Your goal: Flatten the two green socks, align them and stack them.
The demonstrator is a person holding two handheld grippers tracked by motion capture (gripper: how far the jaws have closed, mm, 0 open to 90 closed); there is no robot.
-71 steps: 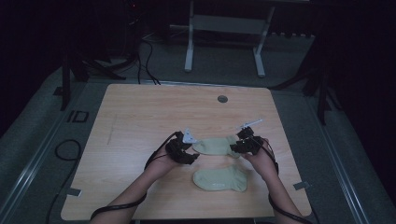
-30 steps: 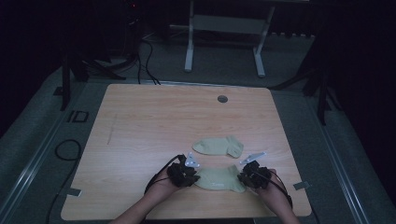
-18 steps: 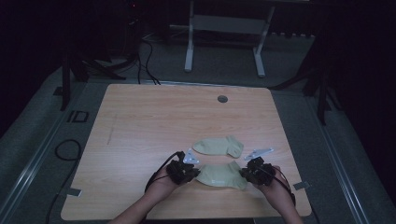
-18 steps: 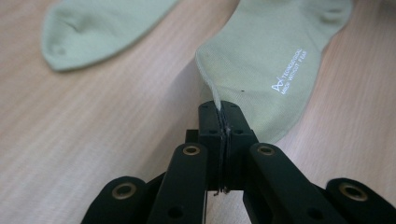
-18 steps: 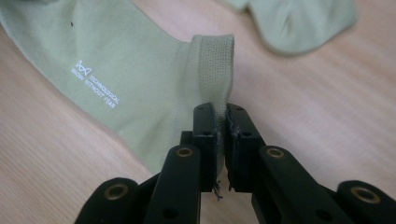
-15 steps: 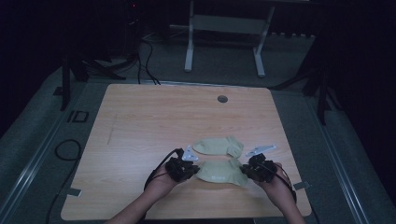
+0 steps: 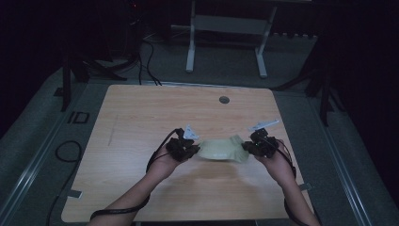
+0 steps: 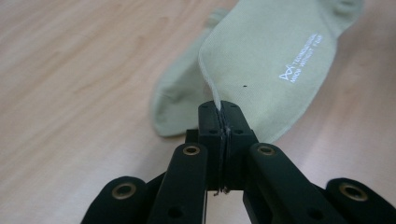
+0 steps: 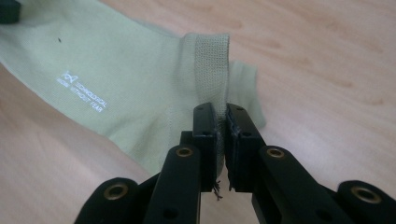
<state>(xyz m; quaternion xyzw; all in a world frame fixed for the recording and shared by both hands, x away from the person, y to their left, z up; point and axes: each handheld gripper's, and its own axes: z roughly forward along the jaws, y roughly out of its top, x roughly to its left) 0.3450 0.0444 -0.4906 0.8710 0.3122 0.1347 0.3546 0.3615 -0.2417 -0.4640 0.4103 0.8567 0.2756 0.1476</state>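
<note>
A pale green sock (image 7: 220, 149) with white lettering on its sole (image 8: 280, 51) hangs stretched between my two grippers, just above the wooden table (image 7: 141, 117). My left gripper (image 7: 195, 149) is shut on the sock's toe edge (image 8: 223, 109). My right gripper (image 7: 244, 147) is shut on the ribbed cuff (image 9: 221, 112). A second pale green sock (image 8: 177, 107) lies flat on the table under the held one, and its end (image 9: 245, 88) peeks out past the cuff.
A round grommet (image 7: 224, 100) sits near the table's far edge. A white-legged frame (image 7: 226, 28) stands on the floor behind the table. Cables (image 7: 66, 150) lie on the floor at the left. Bare wood surrounds the socks.
Both grippers closed on the near sock at the table's front, lifted it and carried it away from the front edge until it hangs over the far sock.
</note>
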